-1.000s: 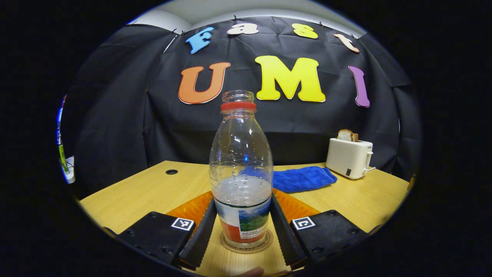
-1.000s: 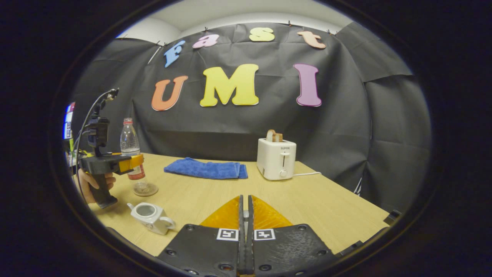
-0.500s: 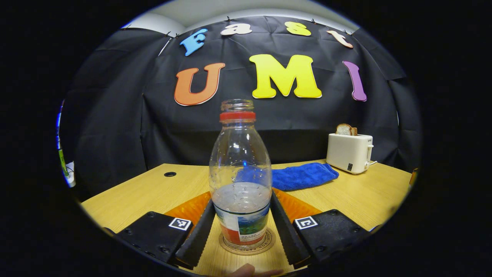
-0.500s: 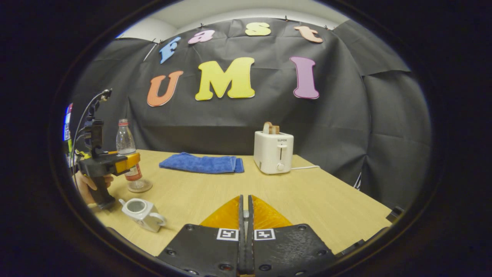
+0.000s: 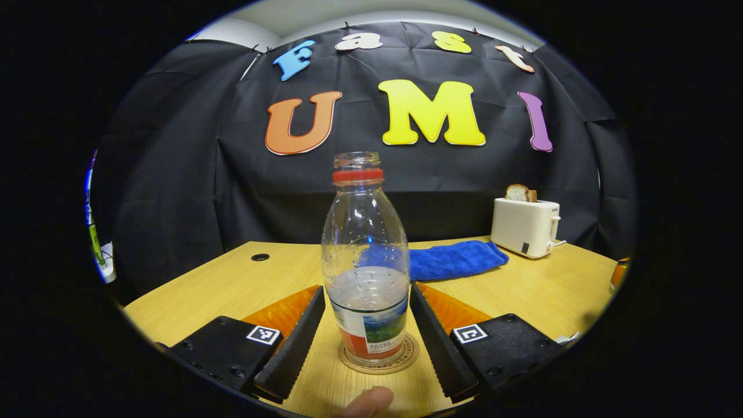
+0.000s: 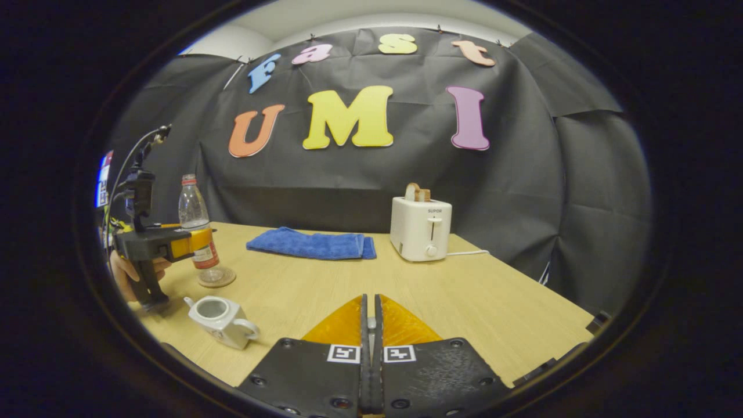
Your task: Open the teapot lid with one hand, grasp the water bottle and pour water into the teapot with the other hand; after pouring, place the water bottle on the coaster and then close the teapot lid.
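A clear water bottle [image 5: 365,273] with a red neck ring and no cap stands upright on a round coaster [image 5: 378,363], roughly a third full. My left gripper [image 5: 365,288] is open, one finger on each side of the bottle with a thin gap to it. In the right gripper view the bottle [image 6: 194,223], the coaster [image 6: 216,278] and the left gripper [image 6: 197,241] sit at far left. The white teapot [image 6: 216,313] stands lidless in front of them. My right gripper [image 6: 370,299] is shut, with a pale sliver of the lid in its slit.
A folded blue cloth [image 6: 310,245] lies at the back of the wooden table [image 6: 464,290]. A white toaster [image 6: 421,235] holding bread stands to its right. A hand [image 6: 125,270] holds the left gripper, and a thumb tip [image 5: 365,402] shows at the bottom.
The left fingers have spread off the bottle and drawn back a little, leaving it standing on the coaster. The right gripper stays shut and has hardly moved.
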`<state>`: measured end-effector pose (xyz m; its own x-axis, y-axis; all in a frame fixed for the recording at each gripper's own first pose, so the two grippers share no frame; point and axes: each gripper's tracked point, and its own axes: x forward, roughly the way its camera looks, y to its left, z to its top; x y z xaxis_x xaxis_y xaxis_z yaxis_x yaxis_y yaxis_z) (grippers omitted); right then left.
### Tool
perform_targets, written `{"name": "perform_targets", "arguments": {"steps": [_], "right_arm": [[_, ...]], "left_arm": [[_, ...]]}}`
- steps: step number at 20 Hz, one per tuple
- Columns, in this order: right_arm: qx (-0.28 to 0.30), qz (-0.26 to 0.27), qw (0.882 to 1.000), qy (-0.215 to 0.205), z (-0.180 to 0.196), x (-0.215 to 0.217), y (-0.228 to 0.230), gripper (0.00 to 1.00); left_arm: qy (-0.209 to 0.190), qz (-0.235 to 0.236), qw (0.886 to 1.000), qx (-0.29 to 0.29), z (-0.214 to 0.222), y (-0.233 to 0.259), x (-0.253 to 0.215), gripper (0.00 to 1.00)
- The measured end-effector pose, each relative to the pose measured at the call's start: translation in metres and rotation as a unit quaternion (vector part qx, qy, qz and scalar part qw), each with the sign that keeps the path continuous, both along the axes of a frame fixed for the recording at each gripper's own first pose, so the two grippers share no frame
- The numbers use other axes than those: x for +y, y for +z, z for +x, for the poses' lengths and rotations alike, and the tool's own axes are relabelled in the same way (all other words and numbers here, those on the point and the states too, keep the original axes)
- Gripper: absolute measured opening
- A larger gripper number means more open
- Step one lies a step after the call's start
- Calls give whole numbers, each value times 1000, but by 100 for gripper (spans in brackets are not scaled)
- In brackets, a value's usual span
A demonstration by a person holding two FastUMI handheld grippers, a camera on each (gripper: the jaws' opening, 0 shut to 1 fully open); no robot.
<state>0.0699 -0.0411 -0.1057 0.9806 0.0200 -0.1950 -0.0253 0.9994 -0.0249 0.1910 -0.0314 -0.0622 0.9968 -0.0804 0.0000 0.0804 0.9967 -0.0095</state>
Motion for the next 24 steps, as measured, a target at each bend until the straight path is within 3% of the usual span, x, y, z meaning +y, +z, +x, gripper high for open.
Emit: {"name": "perform_targets", "arguments": {"steps": [9,15,19,24], "right_arm": [[-21,-33,999,9,-6,11,10,0],[-1,-13,1000,28,-12,27,9,0],[14,16,998,61,-17,50,12,0],[2,38,995,90,-20,82,28,0]], "left_arm": [[-17,20,1000,-13,-57,-11,2,92],[14,20,1000,-2,-116,-11,9,92],[0,-1,1000,-5,-144,10,5,92],[7,24,1000,6,-170,33,34,92]]}}
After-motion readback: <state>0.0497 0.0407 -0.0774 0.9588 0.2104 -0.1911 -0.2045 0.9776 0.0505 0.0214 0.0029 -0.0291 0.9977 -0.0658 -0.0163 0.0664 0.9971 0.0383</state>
